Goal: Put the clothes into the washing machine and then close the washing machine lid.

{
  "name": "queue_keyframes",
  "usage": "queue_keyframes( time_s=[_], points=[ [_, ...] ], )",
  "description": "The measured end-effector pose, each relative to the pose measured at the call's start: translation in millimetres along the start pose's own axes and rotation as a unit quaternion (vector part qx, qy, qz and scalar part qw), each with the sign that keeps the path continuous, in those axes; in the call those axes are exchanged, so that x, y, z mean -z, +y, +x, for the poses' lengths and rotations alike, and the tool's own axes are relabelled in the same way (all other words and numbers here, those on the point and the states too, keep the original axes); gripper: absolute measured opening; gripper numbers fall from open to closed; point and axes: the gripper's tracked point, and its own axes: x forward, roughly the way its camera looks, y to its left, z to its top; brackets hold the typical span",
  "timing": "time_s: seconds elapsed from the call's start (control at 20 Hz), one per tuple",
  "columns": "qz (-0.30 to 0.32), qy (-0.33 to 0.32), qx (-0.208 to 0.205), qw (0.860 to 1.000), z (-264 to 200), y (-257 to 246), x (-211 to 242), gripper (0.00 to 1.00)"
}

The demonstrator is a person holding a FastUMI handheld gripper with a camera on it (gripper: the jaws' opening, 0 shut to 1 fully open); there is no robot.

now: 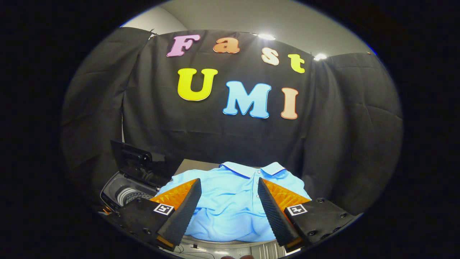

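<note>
Right now the tongs (228, 196) hang spread wide over the blue shirt (230, 205), gripping nothing; the open washing machine (125, 192) lies left of it.

Tool (228, 185): ridged fingers, square markers, screws

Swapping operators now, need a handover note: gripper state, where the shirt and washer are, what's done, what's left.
Gripper: open, fingers spread wide, holding nothing; it hangs above the shirt.
Blue polo shirt: lies flat on a grey surface, collar away from the fingers, seen between and just ahead of them.
Washing machine: beside the shirt on the left-finger side, lid up, drum visible.
Done: lid is open, nothing loaded that I can see.
Left: grasp the shirt, put it in the drum, close the lid.
</note>
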Motion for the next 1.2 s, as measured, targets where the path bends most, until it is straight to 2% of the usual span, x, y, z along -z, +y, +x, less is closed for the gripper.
queue_keyframes(
  time_s=[0.45, 0.65, 0.75, 1.2],
  points=[
    [0.073, 0.12, 0.0, 0.99, 58, -32, 45, 0.98],
    [0.065, 0.155, 0.003, 0.986, 66, -39, 69, 0.98],
    [0.055, 0.169, 0.001, 0.984, 62, -40, 81, 0.98],
    [0.064, 0.173, -0.025, 0.983, 64, -35, 80, 0.99]
  ],
)
